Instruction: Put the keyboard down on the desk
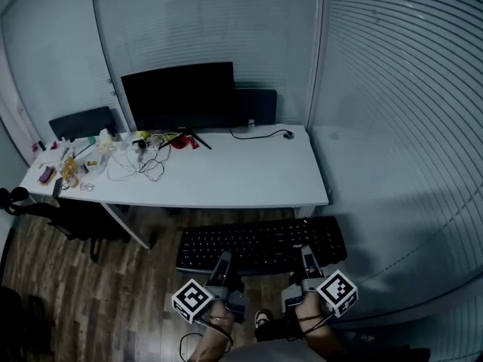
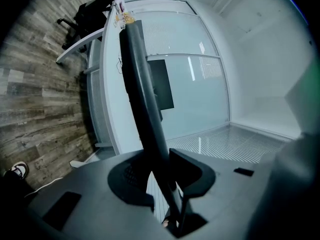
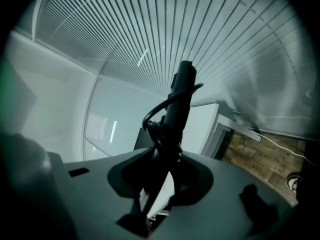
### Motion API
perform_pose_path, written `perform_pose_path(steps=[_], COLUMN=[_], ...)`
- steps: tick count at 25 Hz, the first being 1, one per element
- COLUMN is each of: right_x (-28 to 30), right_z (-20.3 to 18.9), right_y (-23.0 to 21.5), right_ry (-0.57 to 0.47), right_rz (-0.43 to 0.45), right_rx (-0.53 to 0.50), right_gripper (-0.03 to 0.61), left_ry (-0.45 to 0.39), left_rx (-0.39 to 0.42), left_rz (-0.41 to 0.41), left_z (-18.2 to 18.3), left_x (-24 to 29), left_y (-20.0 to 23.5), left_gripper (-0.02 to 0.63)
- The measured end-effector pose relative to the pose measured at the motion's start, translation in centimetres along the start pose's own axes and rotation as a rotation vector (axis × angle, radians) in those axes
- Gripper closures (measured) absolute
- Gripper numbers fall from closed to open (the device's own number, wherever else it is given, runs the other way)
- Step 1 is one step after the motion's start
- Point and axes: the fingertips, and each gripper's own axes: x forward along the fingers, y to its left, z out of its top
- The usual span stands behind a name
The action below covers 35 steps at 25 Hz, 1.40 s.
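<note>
**A:** Where is the keyboard [image 1: 260, 245]?

**B:** In the air, on the near side of the white desk [image 1: 226, 183] and not touching it. It lies roughly flat with the wood floor [image 1: 83, 292] under it, and its long side runs along the desk's front edge.

**A:** And the grippers?

**B:** Both grip its near edge. The left gripper [image 1: 224, 262] has its jaws clamped on the left half. Its own view shows the board edge-on, pinched between the pads. The right gripper [image 1: 308, 258] has its jaws closed the same way on the right half.

**A:** Anything else caught in the right one?

**B:** A dark cable [image 3: 156, 121] loops beside the board there. That view is dim, so it may be the keyboard's own cord.

**A:** What is on the desk?

**B:** A black monitor [image 1: 179, 95] stands at the back, and a clutter of wires and small items [image 1: 83, 164] sits at the left end. The stretch facing the keyboard is bare.
</note>
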Motion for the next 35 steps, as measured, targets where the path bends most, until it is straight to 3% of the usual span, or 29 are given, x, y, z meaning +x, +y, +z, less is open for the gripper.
perform_pose_path(steps=[20, 35], right_x=[15.5, 18.5], right_z=[6.3, 6.6], right_y=[-0.9, -2.4], right_ry=[0.047, 0.122], right_rz=[0.035, 0.029], right_rx=[0.005, 0.044], right_gripper=[0.471, 0.471], left_ry=[-0.042, -0.084], left_rx=[0.005, 0.023], left_rz=[-0.005, 0.053], left_z=[3.4, 3.6], left_x=[15.3, 16.9], left_y=[0.3, 0.8], left_gripper=[0.499, 0.499])
